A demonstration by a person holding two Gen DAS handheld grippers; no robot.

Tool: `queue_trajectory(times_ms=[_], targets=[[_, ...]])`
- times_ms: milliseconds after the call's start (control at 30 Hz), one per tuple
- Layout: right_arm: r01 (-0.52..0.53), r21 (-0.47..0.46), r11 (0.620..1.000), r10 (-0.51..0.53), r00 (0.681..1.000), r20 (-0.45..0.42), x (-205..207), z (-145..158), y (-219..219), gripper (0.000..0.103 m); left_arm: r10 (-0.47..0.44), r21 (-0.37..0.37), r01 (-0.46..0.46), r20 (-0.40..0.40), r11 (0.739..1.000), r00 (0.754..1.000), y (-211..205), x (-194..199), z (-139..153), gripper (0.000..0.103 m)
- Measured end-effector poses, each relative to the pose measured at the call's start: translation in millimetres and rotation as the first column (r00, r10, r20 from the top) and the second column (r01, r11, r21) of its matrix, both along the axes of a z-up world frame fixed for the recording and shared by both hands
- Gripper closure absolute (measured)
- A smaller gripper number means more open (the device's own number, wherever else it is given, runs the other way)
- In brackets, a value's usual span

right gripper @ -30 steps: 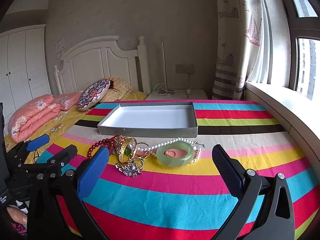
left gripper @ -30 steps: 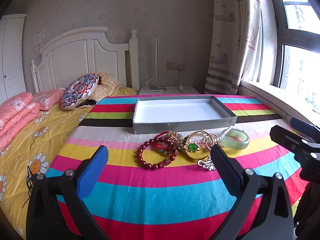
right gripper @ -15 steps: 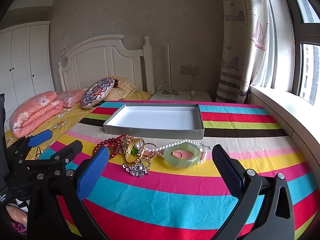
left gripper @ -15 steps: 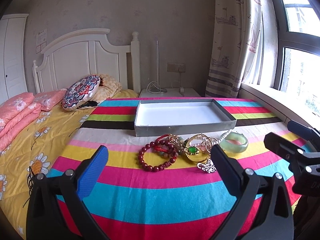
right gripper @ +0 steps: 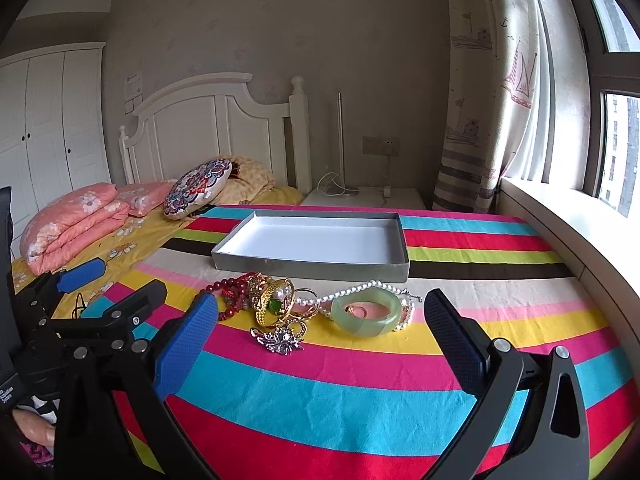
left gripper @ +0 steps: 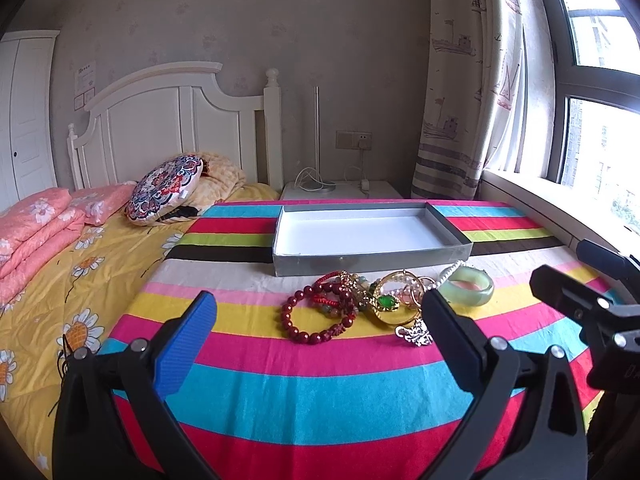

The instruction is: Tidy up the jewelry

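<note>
Behind the jewelry pile (left gripper: 372, 306), tray (left gripper: 368, 258) lies crosswise.

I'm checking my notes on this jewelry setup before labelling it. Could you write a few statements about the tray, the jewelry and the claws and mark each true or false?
1. The grey tray has nothing in it. True.
2. The green bangle lies inside the tray. False: it lies on the striped cloth, in front of the tray.
3. A small ring sits inside the green bangle. True.
4. The left claw grips the red bead bracelet. False: it is open and holds nothing.
5. The right claw is open. True.
</note>
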State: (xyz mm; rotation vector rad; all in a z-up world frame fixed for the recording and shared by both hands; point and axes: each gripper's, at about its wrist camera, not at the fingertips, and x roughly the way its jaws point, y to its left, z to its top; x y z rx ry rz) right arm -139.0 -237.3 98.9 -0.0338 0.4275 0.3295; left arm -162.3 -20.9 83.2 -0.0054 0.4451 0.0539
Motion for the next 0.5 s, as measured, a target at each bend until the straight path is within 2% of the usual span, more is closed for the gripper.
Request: queue_trajectory(times_ms=[500], targets=[[0.010,-0.015,1.000,-0.010,1.000,-0.005,6.4,-5.3,3.9,0.004,-0.003,0.016,0.003,-0.004,1.000,1.000,-3.0,2.6,-4.0,0.002]])
